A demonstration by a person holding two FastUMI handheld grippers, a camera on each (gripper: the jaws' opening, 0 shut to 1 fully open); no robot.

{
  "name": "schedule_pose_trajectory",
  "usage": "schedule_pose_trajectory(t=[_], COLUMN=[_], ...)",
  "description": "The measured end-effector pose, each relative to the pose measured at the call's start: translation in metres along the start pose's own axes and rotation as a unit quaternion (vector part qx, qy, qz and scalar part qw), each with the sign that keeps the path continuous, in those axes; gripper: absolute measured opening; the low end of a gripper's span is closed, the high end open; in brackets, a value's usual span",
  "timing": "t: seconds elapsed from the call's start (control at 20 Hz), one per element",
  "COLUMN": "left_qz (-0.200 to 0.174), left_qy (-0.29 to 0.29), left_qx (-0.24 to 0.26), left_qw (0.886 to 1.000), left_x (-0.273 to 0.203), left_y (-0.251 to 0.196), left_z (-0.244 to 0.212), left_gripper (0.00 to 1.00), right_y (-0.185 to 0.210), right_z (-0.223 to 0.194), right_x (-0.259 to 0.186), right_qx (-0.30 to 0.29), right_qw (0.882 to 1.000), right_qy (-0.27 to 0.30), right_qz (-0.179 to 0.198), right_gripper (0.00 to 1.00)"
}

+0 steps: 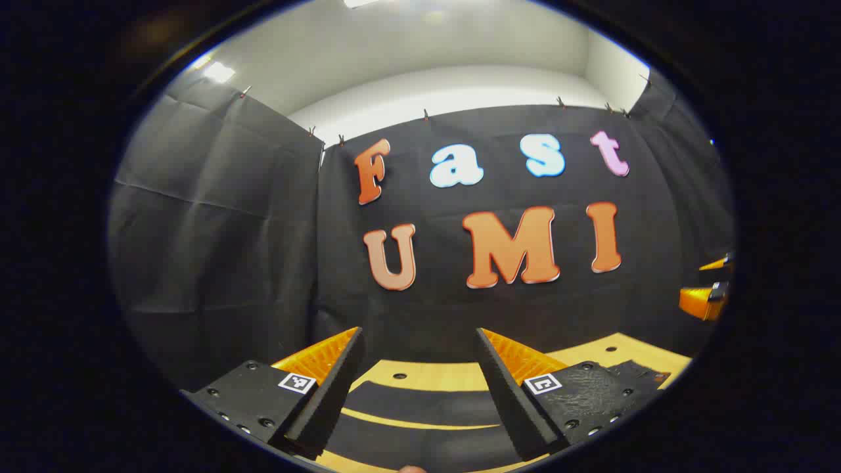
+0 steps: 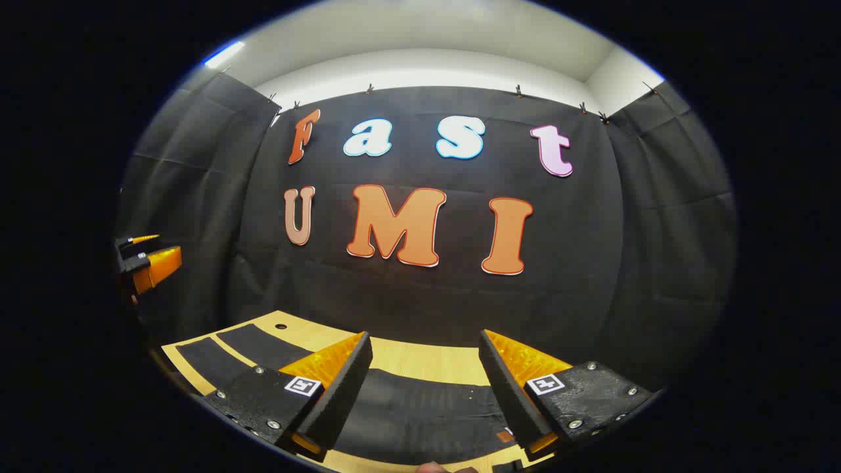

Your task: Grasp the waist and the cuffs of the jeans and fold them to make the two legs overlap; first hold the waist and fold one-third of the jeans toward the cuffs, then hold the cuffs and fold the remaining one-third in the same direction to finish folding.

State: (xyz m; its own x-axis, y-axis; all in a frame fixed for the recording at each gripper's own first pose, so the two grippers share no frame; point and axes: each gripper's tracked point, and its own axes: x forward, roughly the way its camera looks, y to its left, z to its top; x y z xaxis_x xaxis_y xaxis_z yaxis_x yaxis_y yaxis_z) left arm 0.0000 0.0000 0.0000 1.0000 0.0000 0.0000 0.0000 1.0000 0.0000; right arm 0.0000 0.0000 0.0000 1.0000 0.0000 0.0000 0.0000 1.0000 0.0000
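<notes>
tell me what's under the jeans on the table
The dark jeans lie flat on a light wooden table with small holes in it. Bare wood shows past the cloth and in the gap between the legs. What lies directly beneath the cloth is covered.

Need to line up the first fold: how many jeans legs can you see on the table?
2. In the left gripper view, the far leg and the near leg lie side by side on the table, a thin gap between them; ends hidden.

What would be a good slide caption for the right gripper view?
Open right claw poised above dark jeans spread on a wooden table, nothing grasped yet.
</notes>
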Motion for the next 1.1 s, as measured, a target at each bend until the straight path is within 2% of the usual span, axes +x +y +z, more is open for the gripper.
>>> schedule_pose_trajectory(t=[0.25, 0.4, 0.55, 0.6, 0.65, 0.85, 0.95, 1.1], left_qz=[0.043, 0.052, 0.024, 0.017, 0.009, -0.019, -0.029, -0.039], left_qy=[0.010, -0.007, -0.021, -0.024, -0.025, -0.043, -0.038, -0.036], left_qx=[0.013, -0.007, -0.005, -0.004, -0.003, -0.003, 0.000, -0.001], left_qw=[0.999, 0.999, 0.999, 1.000, 1.000, 0.999, 0.999, 0.999], left_x=[0.041, 0.058, 0.075, 0.081, 0.086, 0.099, 0.103, 0.113], left_y=[0.013, 0.016, 0.010, 0.009, 0.009, 0.007, 0.006, 0.007], left_z=[-0.007, 0.000, 0.003, 0.005, 0.005, 0.011, 0.010, 0.007], left_gripper=[0.99, 1.00, 1.00, 1.00, 1.00, 1.00, 1.00, 1.00], right_y=[0.006, -0.002, 0.004, 0.007, 0.015, 0.031, 0.038, 0.050], right_z=[-0.009, -0.008, -0.007, -0.010, -0.011, -0.011, -0.009, -0.013], right_x=[0.058, 0.067, 0.064, 0.062, 0.059, 0.058, 0.060, 0.064], right_qx=[0.017, 0.016, 0.021, 0.021, 0.026, 0.030, 0.045, 0.051], right_qw=[1.000, 1.000, 1.000, 0.999, 0.999, 0.999, 0.998, 0.998], right_qy=[0.012, 0.011, 0.007, 0.013, 0.015, 0.018, 0.018, 0.025], right_qz=[0.021, 0.004, -0.015, -0.025, -0.026, -0.042, -0.044, -0.039], right_gripper=[0.98, 0.98, 0.98, 1.00, 0.98, 1.00, 0.94, 0.98])
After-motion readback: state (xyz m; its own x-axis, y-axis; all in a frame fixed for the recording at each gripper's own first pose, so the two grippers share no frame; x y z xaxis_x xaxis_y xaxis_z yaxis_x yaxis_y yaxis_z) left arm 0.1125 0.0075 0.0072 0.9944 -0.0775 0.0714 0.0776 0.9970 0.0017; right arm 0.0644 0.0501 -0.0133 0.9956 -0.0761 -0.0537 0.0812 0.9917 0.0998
